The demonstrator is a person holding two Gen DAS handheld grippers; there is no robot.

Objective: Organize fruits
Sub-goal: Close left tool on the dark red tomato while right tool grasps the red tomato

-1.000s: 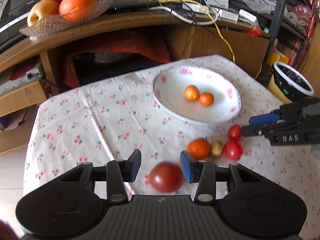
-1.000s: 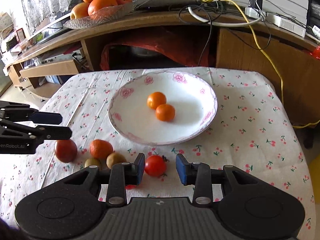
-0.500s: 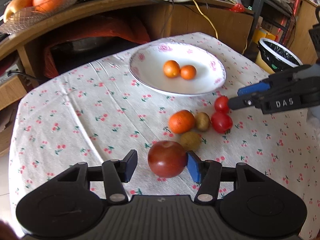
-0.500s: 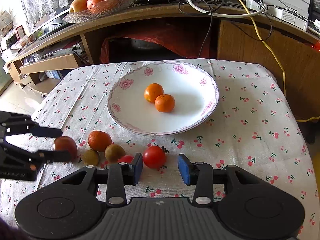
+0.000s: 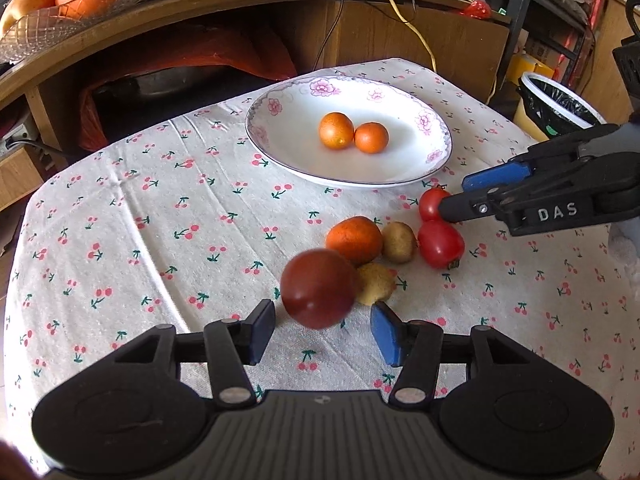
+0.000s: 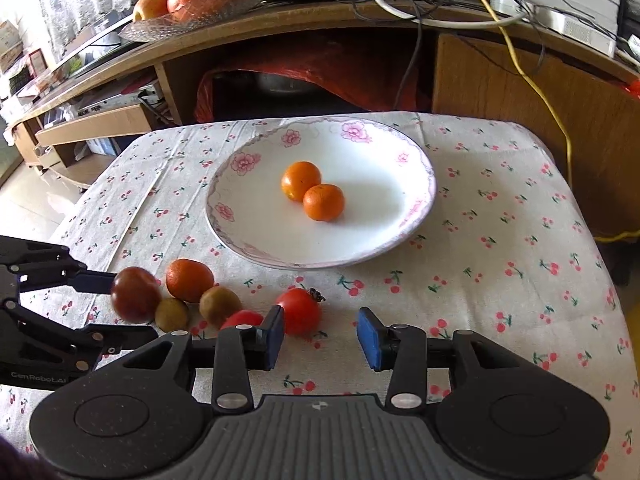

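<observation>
Left gripper (image 5: 322, 330) open around smooth round plum (image 5: 318, 288); right gripper (image 6: 320, 332) open beside glossy tomato (image 6: 299, 310).

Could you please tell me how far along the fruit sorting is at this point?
Done: two small oranges sit in the white plate. In hand: nothing gripped; the open left gripper is at the dark red fruit, the open right gripper at a red tomato. Left: those, another tomato, an orange and two brownish fruits.
</observation>
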